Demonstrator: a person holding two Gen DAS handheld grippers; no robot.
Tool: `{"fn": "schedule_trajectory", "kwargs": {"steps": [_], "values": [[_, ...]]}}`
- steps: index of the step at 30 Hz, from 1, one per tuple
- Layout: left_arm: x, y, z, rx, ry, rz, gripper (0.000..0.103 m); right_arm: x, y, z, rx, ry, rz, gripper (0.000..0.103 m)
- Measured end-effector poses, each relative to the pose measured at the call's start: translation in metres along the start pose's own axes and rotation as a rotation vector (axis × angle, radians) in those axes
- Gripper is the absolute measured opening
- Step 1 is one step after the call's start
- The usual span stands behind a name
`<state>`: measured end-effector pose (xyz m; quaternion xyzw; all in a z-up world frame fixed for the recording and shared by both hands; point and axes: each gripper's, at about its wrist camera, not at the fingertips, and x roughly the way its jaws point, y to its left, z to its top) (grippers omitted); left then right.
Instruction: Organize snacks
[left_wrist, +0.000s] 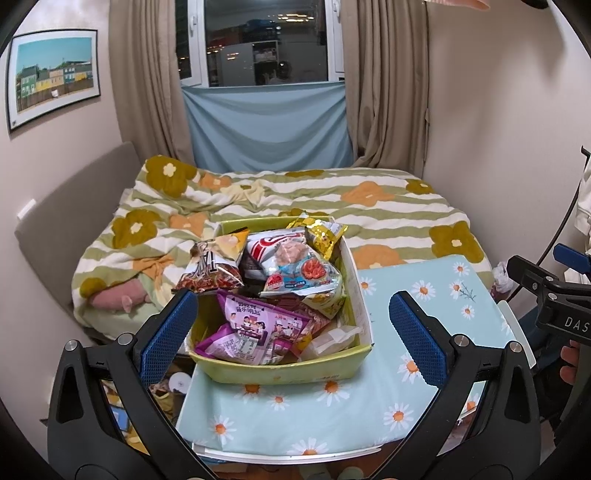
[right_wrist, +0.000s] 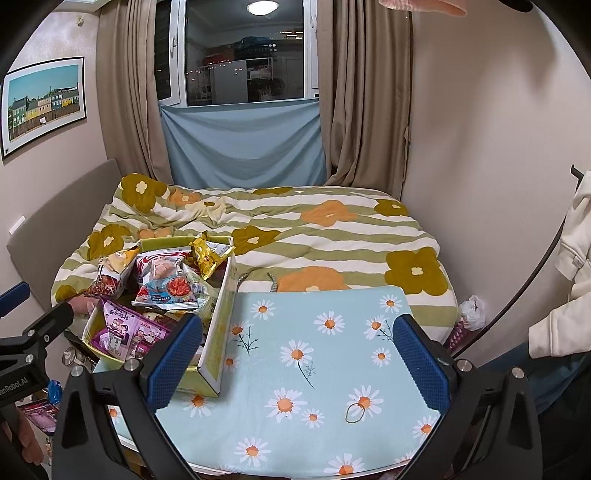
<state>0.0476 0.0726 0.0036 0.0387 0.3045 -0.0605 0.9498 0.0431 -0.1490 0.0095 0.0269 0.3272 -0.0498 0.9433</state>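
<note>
A yellow-green cardboard box full of snack bags stands on the left part of a small table with a daisy-print cloth. In it lie a purple bag, a white-and-blue bag with red print, a gold bag and a brown-red bag. My left gripper is open and empty, its blue pads on either side of the box, above it. My right gripper is open and empty over the bare cloth, right of the box.
A bed with a green-striped flower blanket lies behind the table. A pink plush lies at its left edge. Curtains and a window are at the back. A hair tie lies on the cloth. Clutter sits on the floor at left.
</note>
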Motion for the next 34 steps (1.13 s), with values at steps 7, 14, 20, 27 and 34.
{"fn": "schedule_trajectory", "kwargs": {"steps": [7, 14, 20, 27, 34], "values": [[0.001, 0.002, -0.001, -0.001, -0.003, 0.000, 0.103, 0.000, 0.001, -0.001, 0.002, -0.001, -0.001, 0.103], [-0.001, 0.007, -0.002, -0.002, -0.009, 0.002, 0.103, -0.002, 0.004, -0.001, 0.005, -0.002, -0.004, 0.103], [-0.003, 0.009, -0.002, 0.000, -0.011, 0.008, 0.103, -0.001, 0.003, -0.001, 0.003, -0.003, -0.003, 0.103], [-0.006, 0.010, -0.002, -0.007, -0.013, 0.012, 0.103, -0.005, 0.009, 0.000, 0.014, 0.000, -0.004, 0.103], [-0.002, 0.013, -0.003, -0.031, 0.001, 0.006, 0.103, -0.008, 0.018, 0.000, 0.017, -0.001, -0.008, 0.103]]}}
